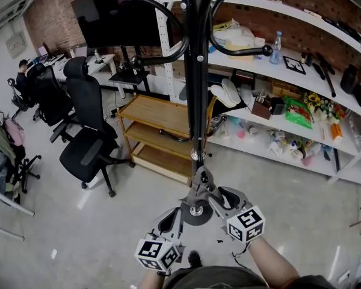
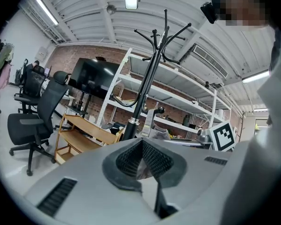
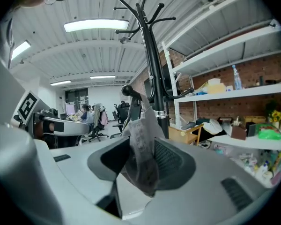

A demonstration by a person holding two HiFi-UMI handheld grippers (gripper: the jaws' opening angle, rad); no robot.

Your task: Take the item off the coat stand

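The black coat stand [image 1: 195, 101] rises straight ahead of me, its hooks bare in the left gripper view [image 2: 152, 55] and in the right gripper view [image 3: 150, 41]. A grey cloth item [image 1: 203, 181] hangs low beside the pole, between both grippers. My left gripper [image 1: 179, 212] is shut, its pads meeting on a fold of the cloth [image 2: 140, 168]. My right gripper [image 1: 213, 194] stands open; the grey cloth [image 3: 143, 153] drapes loosely between its spread pads [image 3: 166, 158]. The stand's round base [image 1: 197, 214] lies just below the grippers.
A wooden trolley [image 1: 162, 122] stands behind the pole. Black office chairs [image 1: 87, 137] are to the left. Long white shelves [image 1: 289, 71] full of clutter run along the brick wall at right. A person sits at a desk [image 1: 24, 65] far left.
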